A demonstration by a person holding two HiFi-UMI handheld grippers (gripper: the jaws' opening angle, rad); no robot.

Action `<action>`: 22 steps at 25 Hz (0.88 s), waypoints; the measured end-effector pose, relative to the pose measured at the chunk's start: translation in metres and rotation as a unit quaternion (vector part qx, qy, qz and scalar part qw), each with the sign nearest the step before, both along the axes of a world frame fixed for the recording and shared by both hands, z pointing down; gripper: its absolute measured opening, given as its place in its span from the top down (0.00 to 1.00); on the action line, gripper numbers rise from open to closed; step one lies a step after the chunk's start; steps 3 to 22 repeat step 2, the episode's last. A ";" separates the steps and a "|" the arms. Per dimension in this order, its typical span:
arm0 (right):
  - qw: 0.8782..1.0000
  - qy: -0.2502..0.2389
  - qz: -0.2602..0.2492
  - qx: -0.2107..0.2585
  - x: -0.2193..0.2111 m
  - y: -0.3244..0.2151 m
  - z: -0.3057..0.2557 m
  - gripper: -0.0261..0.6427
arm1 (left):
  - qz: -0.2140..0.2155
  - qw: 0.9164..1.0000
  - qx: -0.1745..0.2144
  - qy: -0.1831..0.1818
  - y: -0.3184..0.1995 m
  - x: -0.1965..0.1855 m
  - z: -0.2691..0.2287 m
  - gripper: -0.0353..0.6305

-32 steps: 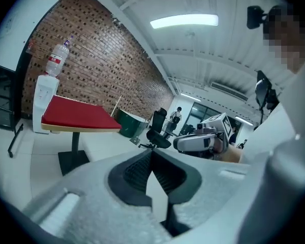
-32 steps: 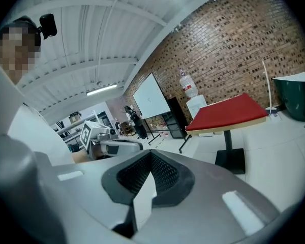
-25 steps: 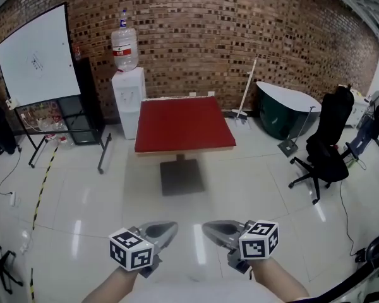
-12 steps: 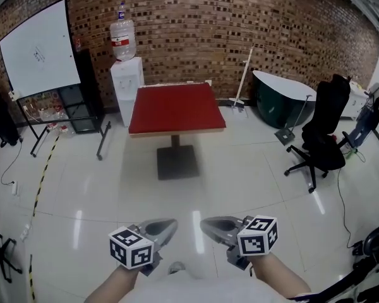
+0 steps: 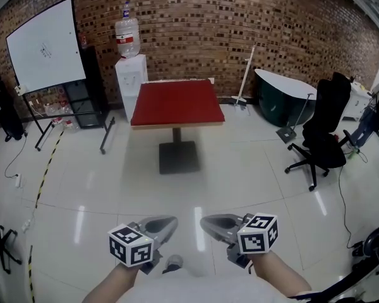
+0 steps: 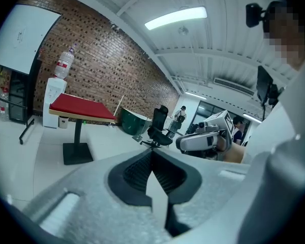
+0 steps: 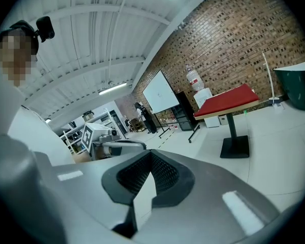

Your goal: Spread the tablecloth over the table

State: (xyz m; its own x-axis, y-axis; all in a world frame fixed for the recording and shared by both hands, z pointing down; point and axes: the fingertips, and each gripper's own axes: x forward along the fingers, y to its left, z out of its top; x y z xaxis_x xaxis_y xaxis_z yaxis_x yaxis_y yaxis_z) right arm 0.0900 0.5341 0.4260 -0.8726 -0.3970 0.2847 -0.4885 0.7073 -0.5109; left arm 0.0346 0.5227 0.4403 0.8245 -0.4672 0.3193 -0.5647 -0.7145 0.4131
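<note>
Biggest worry from here is that nothing's in hand. The left gripper (image 5: 172,220) has its fingers (image 6: 132,174) pressed together on air. The right gripper (image 5: 204,221) is the same, closed up with nothing between. Both hang low over the floor (image 5: 240,182), well apart from the desk (image 5: 177,124).

The tablecloth (image 5: 177,101) looks to be the red sheet lying flat on the desk top across the room, though from this far I honestly can't tell cloth from a painted top. If it is cloth, closed fingers would just shove and bunch it, or drag it off the near edge. I'd say they need to spread before they reach the hem.

Trip stuff:
- The striped tape (image 5: 45,172) and a cable lie along the left side.
- The whiteboard (image 5: 47,46) stand's legs stick out toward the desk.
- The water cooler (image 5: 131,87) sits just beside the desk's far-left corner, so a swung elbow there could rock its bottle.
- Over on the right there's a broom (image 5: 245,74) against the wall, a dark tub (image 5: 281,103) and an office chair (image 5: 325,141).

For room, the floor straight ahead to the near edge is bare tile. The right side of the desk looks roomy and the left is tighter. The far edge sits near the brick wall.
</note>
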 end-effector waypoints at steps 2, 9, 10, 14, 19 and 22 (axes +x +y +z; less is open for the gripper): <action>1.000 -0.001 0.001 -0.001 0.005 0.007 0.000 0.96 | 0.001 1.000 -0.001 0.001 0.008 0.006 0.000 0.94; 1.000 -0.001 0.001 -0.001 0.005 0.007 0.000 0.96 | 0.001 1.000 -0.001 0.001 0.008 0.006 0.000 0.94; 1.000 -0.001 0.001 -0.001 0.005 0.007 0.000 0.96 | 0.001 1.000 -0.001 0.001 0.008 0.006 0.000 0.94; 1.000 -0.001 0.001 -0.001 0.005 0.007 0.000 0.96 | 0.001 1.000 -0.001 0.001 0.008 0.006 0.000 0.94; 1.000 -0.001 0.001 -0.001 0.005 0.007 0.000 0.96 | 0.001 1.000 -0.001 0.001 0.008 0.006 0.000 0.94; 1.000 -0.001 0.001 -0.001 0.005 0.007 0.000 0.96 | 0.001 1.000 -0.001 0.001 0.008 0.006 0.000 0.94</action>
